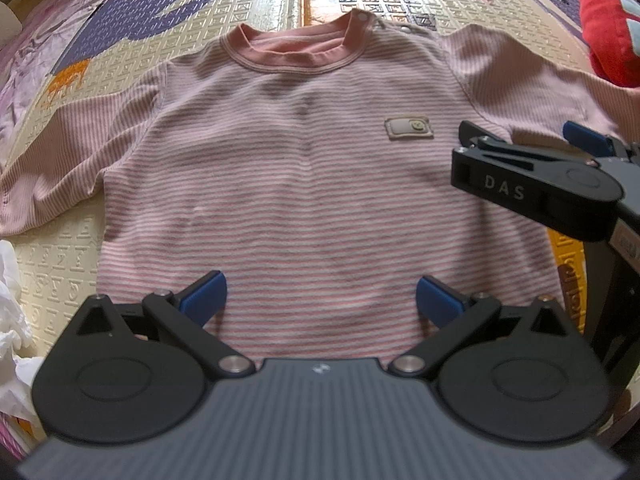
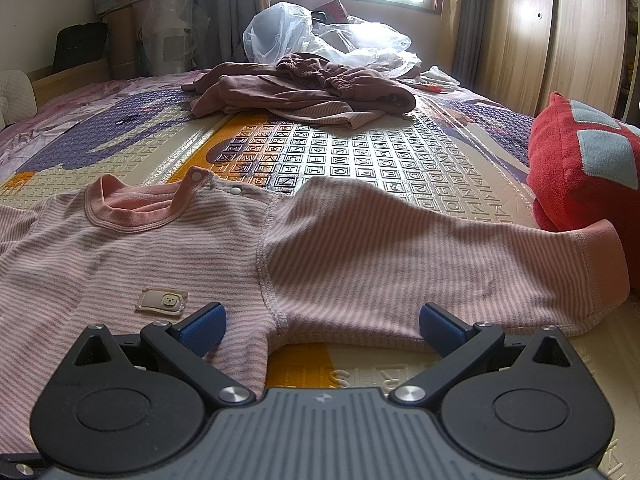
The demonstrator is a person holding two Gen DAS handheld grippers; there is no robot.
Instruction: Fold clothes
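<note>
While the pink-and-white striped long-sleeved shirt (image 1: 304, 168) is lying face up and spread flat on the embossed foam play mat (image 2: 360, 148), both tools are hanging low over it with nothing in their grip. The left gripper (image 1: 320, 298) is hovering at the hem with its blue-padded fingers (image 1: 204, 294) spread wide, seemingly lined up on the shirt's middle. The right gripper (image 2: 322, 320) is sitting near the underarm where the right sleeve (image 2: 420, 248) is joining the body, jaws equally wide and empty; I judge that it is getting ready to take that sleeve and fold it inward. A red plush cushion (image 2: 572, 168) is crowding the sleeve's cuff and could catch it. Farther up the mat, a heap of brownish-mauve clothes (image 2: 304, 88) is waiting, with crumpled clear plastic bags (image 2: 320, 36) behind it, well apart from the shirt.
</note>
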